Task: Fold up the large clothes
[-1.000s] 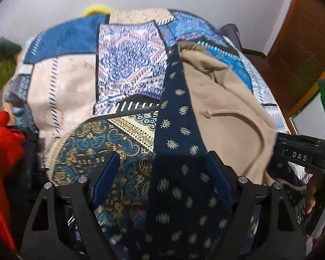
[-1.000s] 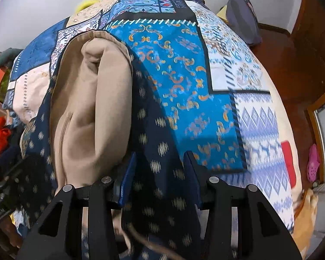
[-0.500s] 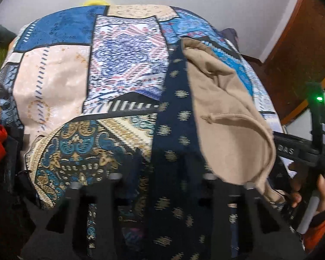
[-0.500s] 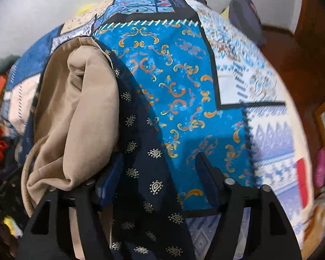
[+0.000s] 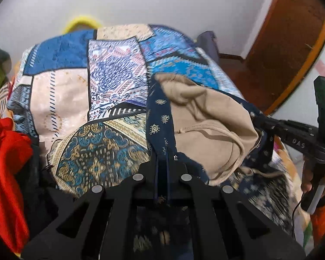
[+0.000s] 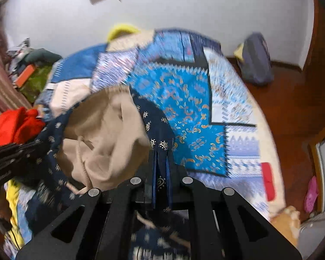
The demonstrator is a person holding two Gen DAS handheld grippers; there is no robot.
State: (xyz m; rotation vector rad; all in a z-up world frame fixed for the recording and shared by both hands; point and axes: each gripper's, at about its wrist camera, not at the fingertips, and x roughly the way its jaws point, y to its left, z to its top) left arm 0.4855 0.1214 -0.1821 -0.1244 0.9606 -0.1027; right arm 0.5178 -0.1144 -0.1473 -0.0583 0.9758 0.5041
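The left gripper (image 5: 161, 162) has just closed, and its fingers (image 5: 156, 169) now pinch a narrow fold of the navy printed garment (image 5: 160, 119) between them. The right gripper (image 6: 161, 164) has likewise just closed, clamped on another edge of the same dark fabric, a paisley motif showing between its pads. From each grip the navy cloth runs away from the camera as a taut band, and between the two bands sags the garment's beige lining (image 5: 208, 125) (its drawstring cord visible along one seam). The garment hangs lifted at its near edge, its far part resting on the bed, which is covered by a patchwork bedspread (image 5: 110, 82) of blue, cream and turquoise panels. In the left wrist view the right gripper's black body shows at the right edge, held by a hand (image 5: 312, 186) in an orange sleeve. A red cloth (image 5: 8, 156) lies heaped at the bed's left side, and a grey-blue bag (image 6: 256, 58) sits on the wooden floor by the white wall.
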